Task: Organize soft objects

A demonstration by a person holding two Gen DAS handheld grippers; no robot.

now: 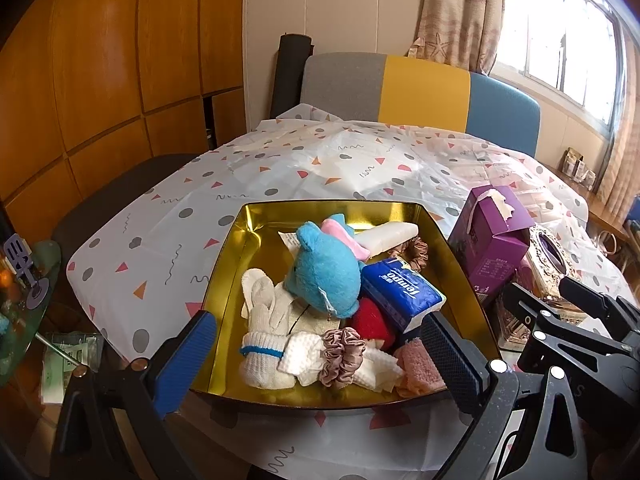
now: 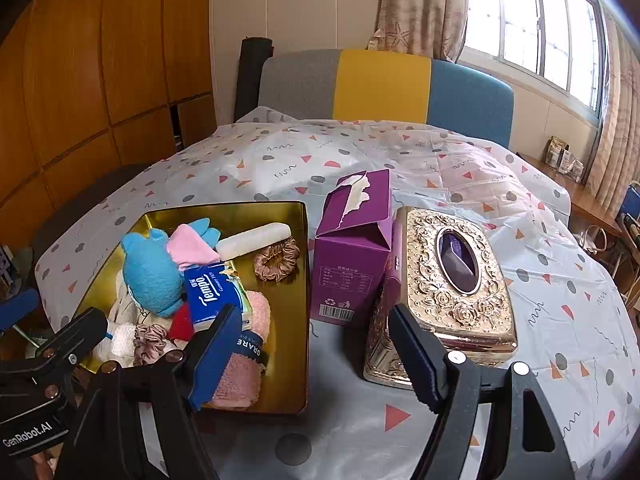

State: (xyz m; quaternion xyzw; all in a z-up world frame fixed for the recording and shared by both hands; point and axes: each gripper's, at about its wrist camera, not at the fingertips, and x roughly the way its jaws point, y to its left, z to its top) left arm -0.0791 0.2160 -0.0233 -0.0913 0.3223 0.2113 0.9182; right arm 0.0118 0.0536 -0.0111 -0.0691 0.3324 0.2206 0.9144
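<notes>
Jaws of left gripper [image 1: 320,344] spread wide, empty, poised above near edge of gold tray [image 1: 224,264]. Jaws of right gripper [image 2: 320,344] likewise wide and empty, over bare cloth between tray and ornate gold tissue box [image 2: 452,276].

Soft objects all gathered inside tray: blue plush toy [image 1: 320,276] at centre, Tempo tissue pack [image 1: 400,292] leaning on its right side, white socks [image 1: 264,328] near left, mauve scrunchie [image 1: 342,354] near front, pink towel [image 2: 240,372] near right corner, brown scrunchie [image 2: 278,259] and white roll [image 2: 254,240] toward far side. Red item partly hidden beneath tissue pack; identity not determinable.

Judged close to complete; remaining work probably tidying the heap. Recommended: descend vertically, grip one item at its bulk, lift clear before shifting, avoid snagging scrunchie or sock loops.

Tray walls raised on all sides; sidelong entry liable to strike rim. Purple carton [image 2: 352,248] upright just beside tray's right wall, touching or nearly touching tissue box. Free room for movement on far stretch of patterned cloth [image 1: 280,164] covering counter, and near right. Counter's left edge close to tray; limited margin there.
</notes>
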